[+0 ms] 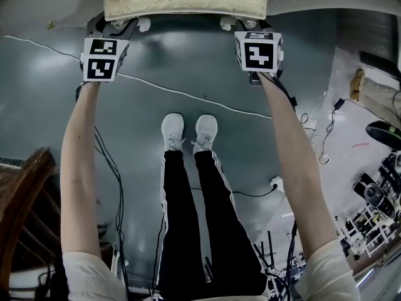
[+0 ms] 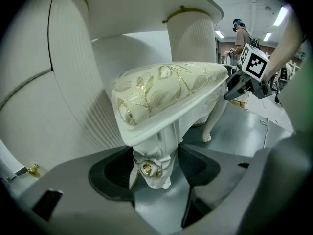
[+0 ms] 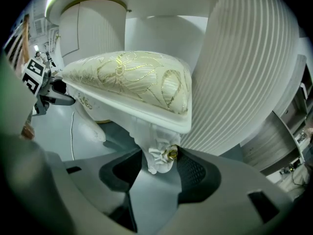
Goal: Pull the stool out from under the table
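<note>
The stool [image 1: 185,2], white-framed with a cream cushion patterned in gold leaves, lies at the top of the head view. From the gripper views we see it stand between the left pedestal [image 2: 73,92] and the right pedestal [image 3: 244,82], both fluted, under the table [image 2: 146,6] top.

Its left leg [image 2: 155,148] stands between the jaws of the left gripper [image 2: 155,173]. The dark pads lie against both sides of the carved knee, beside a gold rosette [image 2: 147,169], and we read this as a grip on the leg. The right gripper [image 3: 159,168] clasps the right leg [image 3: 155,148] the same way, one pad touching that leg's own rosette. Each gripper shows in the other's view at the far end of the seat.

In the head view both arms reach straight forward, and the marker cubes [image 1: 101,58] sit just below the cushion's edge.

Beneath us we see the grey floor [image 1: 50,105], a white cable [image 1: 182,93] running across it, and the person's white shoes [image 1: 173,130] between the arms. A wooden chair [image 1: 25,193] stands at the lower left, and loose cables and equipment [image 1: 376,193] clutter the right. Another person [image 2: 239,33] stands far back in the left gripper view.
</note>
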`<state>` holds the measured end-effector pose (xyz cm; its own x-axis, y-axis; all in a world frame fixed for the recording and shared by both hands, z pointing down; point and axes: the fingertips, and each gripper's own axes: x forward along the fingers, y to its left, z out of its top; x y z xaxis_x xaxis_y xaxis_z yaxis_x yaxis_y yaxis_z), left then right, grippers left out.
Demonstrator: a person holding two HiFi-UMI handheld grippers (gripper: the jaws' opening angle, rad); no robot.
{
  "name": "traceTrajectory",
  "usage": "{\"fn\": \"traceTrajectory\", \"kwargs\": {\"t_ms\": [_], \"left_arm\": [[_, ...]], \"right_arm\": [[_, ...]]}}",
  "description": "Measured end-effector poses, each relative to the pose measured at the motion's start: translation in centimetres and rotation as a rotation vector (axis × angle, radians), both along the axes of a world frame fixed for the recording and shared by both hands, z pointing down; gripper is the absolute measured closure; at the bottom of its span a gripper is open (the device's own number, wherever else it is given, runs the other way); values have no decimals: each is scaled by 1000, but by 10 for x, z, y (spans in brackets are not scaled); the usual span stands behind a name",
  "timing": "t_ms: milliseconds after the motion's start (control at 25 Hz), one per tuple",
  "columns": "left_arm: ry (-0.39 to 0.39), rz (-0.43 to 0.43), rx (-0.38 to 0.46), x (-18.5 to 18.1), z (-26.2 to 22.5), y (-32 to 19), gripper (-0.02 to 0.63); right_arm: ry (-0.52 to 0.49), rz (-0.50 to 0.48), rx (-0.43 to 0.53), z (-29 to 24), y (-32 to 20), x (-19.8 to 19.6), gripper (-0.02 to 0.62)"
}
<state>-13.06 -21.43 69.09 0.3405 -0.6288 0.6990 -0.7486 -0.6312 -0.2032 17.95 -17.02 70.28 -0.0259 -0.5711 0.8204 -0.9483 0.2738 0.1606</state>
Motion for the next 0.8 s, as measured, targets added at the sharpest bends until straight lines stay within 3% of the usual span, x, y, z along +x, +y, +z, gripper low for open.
{"fn": "traceTrajectory", "kwargs": {"t_ms": [200,400,600,800], "left_arm": [[40,-59,-23,4,-1,1,301],[74,-147,-175,5,24,-7,289],[66,-194,-152,4,20,-9,290],[106,-271,-121,12,21,12,290]], "right_arm": [[1,-66,23,-4,-1,4,364],[-56,-117,-36,9,-4,2,354],[-38,-228,-59,14,-10,0,342],[25,-238,-57,20,-17,11,342]]}}
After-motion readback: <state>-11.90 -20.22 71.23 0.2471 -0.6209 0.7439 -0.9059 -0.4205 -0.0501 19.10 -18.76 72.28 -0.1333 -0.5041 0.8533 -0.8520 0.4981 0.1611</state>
